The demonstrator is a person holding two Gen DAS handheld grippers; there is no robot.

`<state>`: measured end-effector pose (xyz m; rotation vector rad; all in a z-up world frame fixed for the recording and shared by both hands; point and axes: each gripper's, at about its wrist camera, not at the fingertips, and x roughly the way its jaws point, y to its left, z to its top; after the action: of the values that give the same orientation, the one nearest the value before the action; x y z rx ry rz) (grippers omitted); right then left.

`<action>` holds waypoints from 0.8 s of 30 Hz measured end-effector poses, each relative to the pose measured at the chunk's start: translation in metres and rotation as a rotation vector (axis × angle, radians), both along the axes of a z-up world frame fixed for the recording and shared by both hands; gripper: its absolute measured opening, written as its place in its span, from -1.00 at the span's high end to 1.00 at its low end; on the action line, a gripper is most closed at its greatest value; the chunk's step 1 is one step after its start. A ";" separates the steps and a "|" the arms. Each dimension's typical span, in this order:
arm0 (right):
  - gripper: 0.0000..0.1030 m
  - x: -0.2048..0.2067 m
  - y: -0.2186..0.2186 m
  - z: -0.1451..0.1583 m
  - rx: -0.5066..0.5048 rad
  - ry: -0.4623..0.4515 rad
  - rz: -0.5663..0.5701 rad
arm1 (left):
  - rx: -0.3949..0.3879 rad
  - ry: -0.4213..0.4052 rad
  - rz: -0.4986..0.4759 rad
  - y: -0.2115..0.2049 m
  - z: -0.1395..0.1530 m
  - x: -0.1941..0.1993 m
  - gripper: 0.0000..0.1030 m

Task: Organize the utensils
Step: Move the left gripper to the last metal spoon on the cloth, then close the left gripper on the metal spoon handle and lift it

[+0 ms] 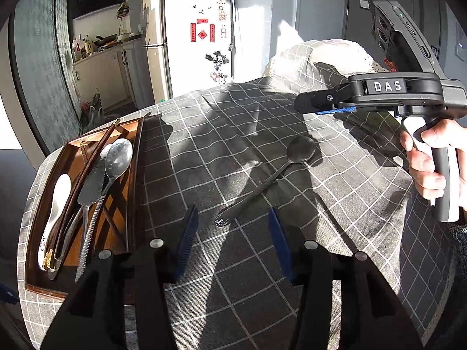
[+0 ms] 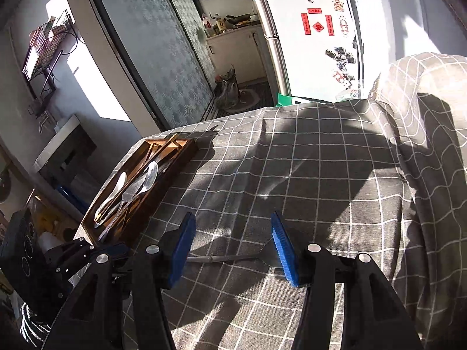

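Left and right wrist views of a tabletop [image 1: 292, 277] covered with a grey checked cloth [image 1: 239, 134]. A dark metal spoon [image 1: 264, 179] lies flat on the cloth, alone. In the left view its long axis runs diagonally, with the bowl toward the far right and the handle end pointing at the gap of the left claw [image 1: 233, 243]. The left claw's blue pads [image 1: 186, 242] stand apart with nothing between them, the handle tip just ahead of them. In the right view the spoon crosses almost sideways behind the right claw [image 2: 233, 246], bowl partly hidden by the right-hand pad; the jaws stand apart and clamp nothing.

A wooden organizer tray [image 1: 134, 175] sits at the tabletop's left edge, long axis running away from the cameras. It holds a white ceramic spoon [image 1: 58, 204], a serrated knife [image 1: 89, 192], a silver spoon [image 1: 116, 160] and dark chopsticks [image 1: 96, 151], all lengthwise. Open cloth separates spoon and tray. The cloth rises into a draped hump at the far right.
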<state>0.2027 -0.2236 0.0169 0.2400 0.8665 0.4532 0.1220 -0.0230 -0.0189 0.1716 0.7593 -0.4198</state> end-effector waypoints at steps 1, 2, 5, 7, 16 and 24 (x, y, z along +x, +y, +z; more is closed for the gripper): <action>-0.04 0.003 -0.008 -0.006 0.015 0.022 -0.018 | 0.009 0.001 -0.007 -0.005 -0.002 0.002 -0.04; 0.00 0.005 -0.015 -0.012 0.030 0.043 -0.030 | 0.022 -0.004 -0.011 -0.009 -0.003 0.005 -0.04; 0.20 0.013 -0.023 -0.027 0.068 0.093 -0.035 | 0.034 -0.002 -0.014 -0.012 -0.007 0.015 -0.04; 0.30 0.016 -0.022 -0.033 0.035 0.098 -0.048 | 0.036 0.007 -0.009 -0.009 -0.010 0.023 -0.04; 0.83 0.011 -0.004 -0.053 -0.082 0.083 -0.029 | 0.020 0.049 0.004 -0.002 -0.025 0.036 -0.04; 0.94 -0.005 -0.008 -0.007 -0.019 -0.075 0.036 | 0.020 0.036 -0.015 -0.002 -0.025 0.034 -0.04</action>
<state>0.1980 -0.2320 0.0097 0.1892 0.8027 0.4841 0.1558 -0.0251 -0.0434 0.1889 0.7977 -0.4310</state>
